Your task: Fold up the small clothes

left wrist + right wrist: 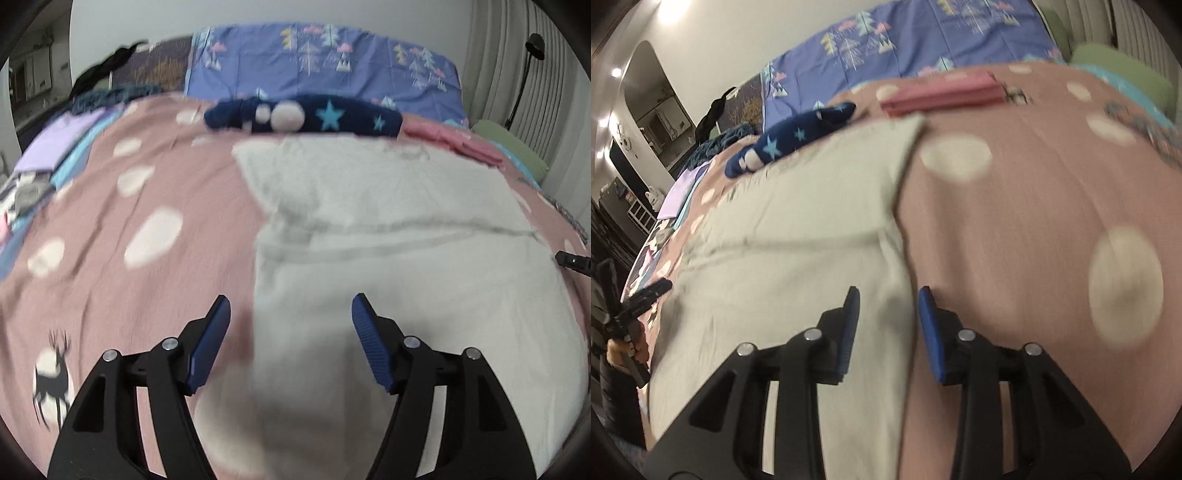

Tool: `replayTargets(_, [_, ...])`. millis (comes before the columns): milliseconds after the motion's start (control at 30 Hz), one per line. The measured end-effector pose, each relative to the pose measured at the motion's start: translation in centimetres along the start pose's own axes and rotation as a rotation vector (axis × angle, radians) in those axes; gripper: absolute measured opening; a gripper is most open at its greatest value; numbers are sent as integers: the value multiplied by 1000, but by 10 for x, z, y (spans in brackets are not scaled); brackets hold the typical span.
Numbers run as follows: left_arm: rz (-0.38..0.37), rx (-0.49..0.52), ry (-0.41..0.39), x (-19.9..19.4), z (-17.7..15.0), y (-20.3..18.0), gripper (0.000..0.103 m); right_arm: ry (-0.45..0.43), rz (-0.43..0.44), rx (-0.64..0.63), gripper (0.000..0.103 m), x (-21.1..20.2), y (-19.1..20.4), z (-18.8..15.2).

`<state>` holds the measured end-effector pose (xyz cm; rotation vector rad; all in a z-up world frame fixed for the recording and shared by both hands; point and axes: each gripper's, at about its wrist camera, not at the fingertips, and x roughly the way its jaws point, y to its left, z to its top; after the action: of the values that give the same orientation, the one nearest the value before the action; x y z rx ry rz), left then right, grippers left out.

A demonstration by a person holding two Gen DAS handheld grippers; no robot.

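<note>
A white fleecy garment (388,229) lies flat on the pink spotted bedspread (110,258); it also shows in the right wrist view (794,229). My left gripper (291,314) is open, its jaws straddling the garment's left edge near the front. My right gripper (888,306) is open with a narrower gap, its jaws either side of the garment's right edge. The right gripper's tip shows at the far right of the left wrist view (572,260); the left gripper shows at the far left of the right wrist view (646,291).
A navy star-patterned garment (303,116) lies beyond the white one. A folded pink garment (942,94) sits at the back right. A blue tree-print pillow (325,62) is at the head of the bed. Lilac and turquoise clothes (62,144) lie at left.
</note>
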<state>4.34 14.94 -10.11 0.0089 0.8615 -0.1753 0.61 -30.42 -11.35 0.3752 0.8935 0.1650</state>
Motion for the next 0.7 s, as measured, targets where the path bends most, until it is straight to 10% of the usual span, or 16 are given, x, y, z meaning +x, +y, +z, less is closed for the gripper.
replayTargets(700, [-379, 22, 48, -95, -140, 4, 68, 88, 313, 79, 38, -77, -7, -122])
